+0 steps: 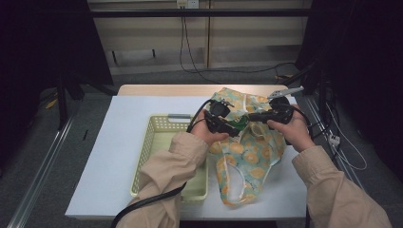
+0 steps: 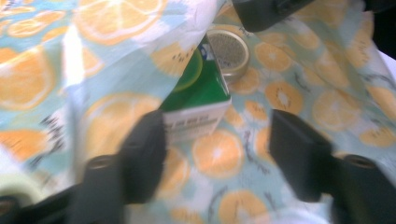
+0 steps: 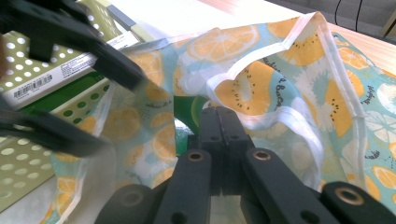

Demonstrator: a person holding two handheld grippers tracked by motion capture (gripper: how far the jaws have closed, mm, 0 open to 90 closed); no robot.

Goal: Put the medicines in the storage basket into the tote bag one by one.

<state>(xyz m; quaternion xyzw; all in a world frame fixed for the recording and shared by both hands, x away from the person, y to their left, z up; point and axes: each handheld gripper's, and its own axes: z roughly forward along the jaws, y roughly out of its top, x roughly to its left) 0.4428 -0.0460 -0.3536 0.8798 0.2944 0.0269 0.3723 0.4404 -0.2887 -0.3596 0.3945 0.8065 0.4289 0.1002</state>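
- Bag (image 1: 247, 152) with orange slices lies on the white bench (image 1: 109, 156) by the basket (image 1: 157, 137).
- Right gripper (image 3: 219, 135) pinches the bag's edge, keeping its mouth wide.
- Left gripper (image 2: 215, 154), jaws apart, sits around the green box (image 2: 198, 100) inside.

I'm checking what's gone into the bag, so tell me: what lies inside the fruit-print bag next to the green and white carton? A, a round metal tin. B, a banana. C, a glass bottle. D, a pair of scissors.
A: in the left gripper view a round metal tin lies on the bag's orange-slice fabric, just beyond the green and white carton.
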